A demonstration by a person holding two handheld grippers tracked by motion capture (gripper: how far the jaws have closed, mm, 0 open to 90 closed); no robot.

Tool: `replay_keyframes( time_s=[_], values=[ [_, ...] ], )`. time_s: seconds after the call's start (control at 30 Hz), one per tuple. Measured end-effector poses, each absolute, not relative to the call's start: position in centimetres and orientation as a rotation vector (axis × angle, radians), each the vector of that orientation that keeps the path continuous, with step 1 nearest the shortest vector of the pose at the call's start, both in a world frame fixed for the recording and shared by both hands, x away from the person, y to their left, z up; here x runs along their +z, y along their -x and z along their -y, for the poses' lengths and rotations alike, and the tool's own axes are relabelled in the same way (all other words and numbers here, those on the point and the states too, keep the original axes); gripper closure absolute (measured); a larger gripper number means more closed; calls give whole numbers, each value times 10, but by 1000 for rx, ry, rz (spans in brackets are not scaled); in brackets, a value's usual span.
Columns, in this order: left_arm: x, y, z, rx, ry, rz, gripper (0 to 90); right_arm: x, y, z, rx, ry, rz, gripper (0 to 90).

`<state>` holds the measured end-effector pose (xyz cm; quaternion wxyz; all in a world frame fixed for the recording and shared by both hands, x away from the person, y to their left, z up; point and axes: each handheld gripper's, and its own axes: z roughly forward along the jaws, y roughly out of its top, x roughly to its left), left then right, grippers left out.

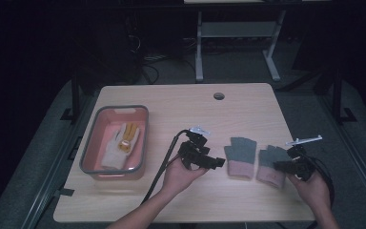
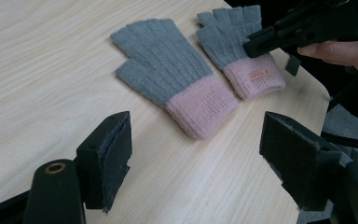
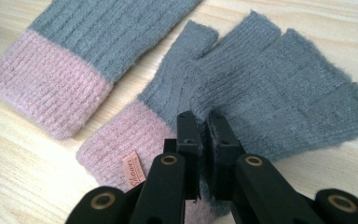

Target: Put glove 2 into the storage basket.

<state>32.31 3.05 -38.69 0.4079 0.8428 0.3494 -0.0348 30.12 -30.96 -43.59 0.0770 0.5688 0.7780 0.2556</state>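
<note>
Pinching only thin knit, the right gripper (image 3: 203, 123) has its jaws closed on the right glove (image 3: 270, 88); lifting could let it slip, while the left gripper (image 2: 196, 154) waits wide open, empty.

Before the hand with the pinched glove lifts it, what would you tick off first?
1. Right gripper shut on the labelled grey-and-pink knitted fingerless glove: ok, jaws pinch a fold of grey knit.
2. Grip depth: cannot tell, only a small fold shows between the jaws.
3. Second grey-and-pink fingerless glove lies apart, not overlapping: ok.
4. Left gripper open and holding nothing: ok.
5. Pink plastic bin with grey rim has room beside the white-and-yellow glove inside: ok.
6. Light wooden table between gloves and bin free of obstacles: ok.
</note>
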Motion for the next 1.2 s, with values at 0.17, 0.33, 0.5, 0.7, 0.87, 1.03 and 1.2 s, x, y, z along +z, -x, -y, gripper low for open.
replay_keyframes(
  time_s=[0.17,0.33,0.5,0.7,0.87,1.03,1.2],
  values=[
    [-386,-324,-32,-86,-2117,-882,252,-428,-300,308,778,-1679,-2333,858],
    [-388,-325,-32,-79,-2108,-893,251,-418,-299,309,784,-1652,-2328,858],
    [-389,-327,-31,-86,-2101,-901,251,-410,-300,307,797,-1625,-2330,857],
    [-391,-330,-29,-104,-2108,-904,258,-406,-303,298,805,-1601,-2347,857],
    [-393,-331,-29,-110,-2107,-906,257,-403,-307,289,816,-1582,-2370,857],
    [-394,-333,-28,-118,-2101,-911,257,-399,-312,279,830,-1568,-2385,857],
    [-394,-333,-27,-120,-2097,-910,257,-395,-319,266,839,-1537,-2409,857]
  ],
)
